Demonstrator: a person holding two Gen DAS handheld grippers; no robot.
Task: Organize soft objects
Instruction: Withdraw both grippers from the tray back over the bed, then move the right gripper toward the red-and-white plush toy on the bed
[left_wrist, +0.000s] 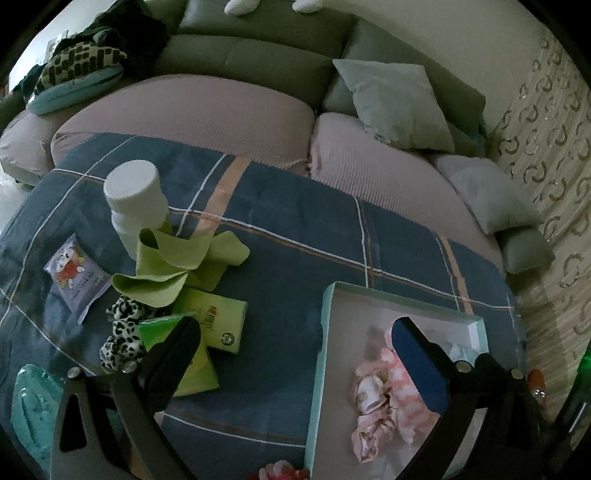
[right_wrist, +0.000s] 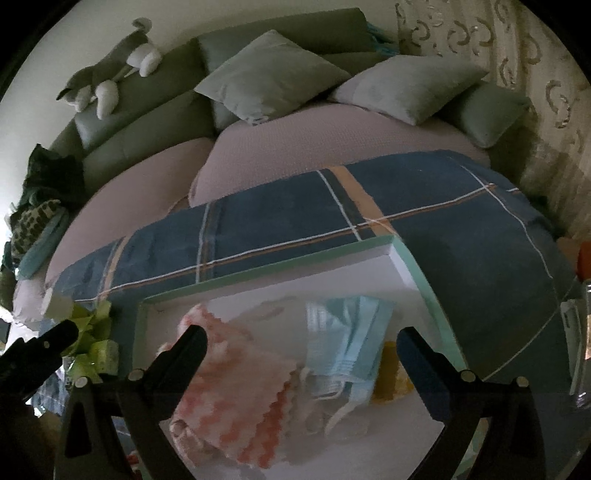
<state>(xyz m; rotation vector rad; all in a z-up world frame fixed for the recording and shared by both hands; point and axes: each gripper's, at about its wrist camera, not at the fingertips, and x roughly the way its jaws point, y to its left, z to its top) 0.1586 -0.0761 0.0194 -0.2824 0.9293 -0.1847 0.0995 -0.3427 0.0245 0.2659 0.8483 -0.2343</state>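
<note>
Over the white box (right_wrist: 413, 266) on the plaid surface (left_wrist: 295, 229), we had both jaws wide and empty, with soft stuff like the pink cloth (right_wrist: 236, 398) already inside while the green cloth (left_wrist: 173, 266) waited outside.

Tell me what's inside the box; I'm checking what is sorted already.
The box holds a pink-and-white cloth, blue face masks and something yellow, mostly covered by the masks. A pale pink scrunchie shows in the left view.
</note>
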